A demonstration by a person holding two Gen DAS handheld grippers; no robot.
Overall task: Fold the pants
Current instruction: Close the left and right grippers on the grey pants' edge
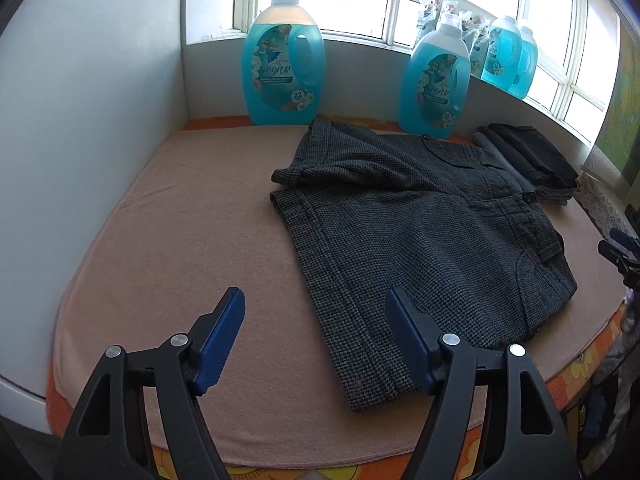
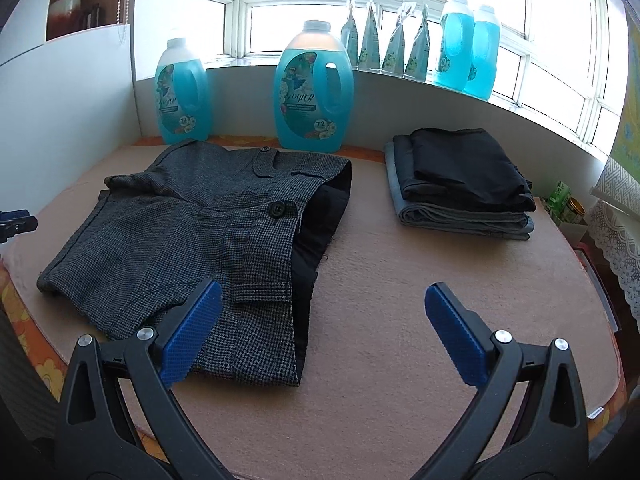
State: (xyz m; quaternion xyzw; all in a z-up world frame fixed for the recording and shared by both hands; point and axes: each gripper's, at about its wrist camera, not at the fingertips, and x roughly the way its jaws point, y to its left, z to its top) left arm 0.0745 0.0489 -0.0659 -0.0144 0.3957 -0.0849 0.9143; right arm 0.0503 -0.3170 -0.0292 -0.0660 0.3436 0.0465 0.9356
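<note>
Here the grey checked pants (image 1: pixel 404 232) lie flat on a pink blanket (image 1: pixel 180 240) spread over an orange flowered mattress (image 1: pixel 568 384), folded over so the legs are doubled and the waistband with its dark button (image 2: pixel 278 208) faces the right side. At the far left a white panel (image 1: pixel 80 140) stands along the blanket's edge.

The left gripper (image 1: pixel 316 340) hovers above the near left part of the blanket with its blue pads spread wide and nothing between them; the near hem of the pants lies just under and beyond its right finger (image 1: pixel 408 340).

Behind the pants, against the low wall under the window (image 2: pixel 320 0), stand two big blue detergent bottles (image 2: pixel 314 92), close to the far edge of the cloth. More blue bottles and a row of pouches (image 2: pixel 384 44) sit up on the sill.

The right gripper (image 2: pixel 320 328) also hangs released, pads far apart and empty. Its left finger (image 2: pixel 192 332) is over the waistband corner of the pants, where the black lining (image 2: pixel 316 232) shows, and its right finger is over bare blanket.

Farther right, well apart from the pants, a stack of folded dark clothes (image 2: pixel 464 184) rests on the blanket near the window wall. At the far right edge a lace cloth (image 2: pixel 616 232) hangs beside a small tin (image 2: pixel 574 210).
</note>
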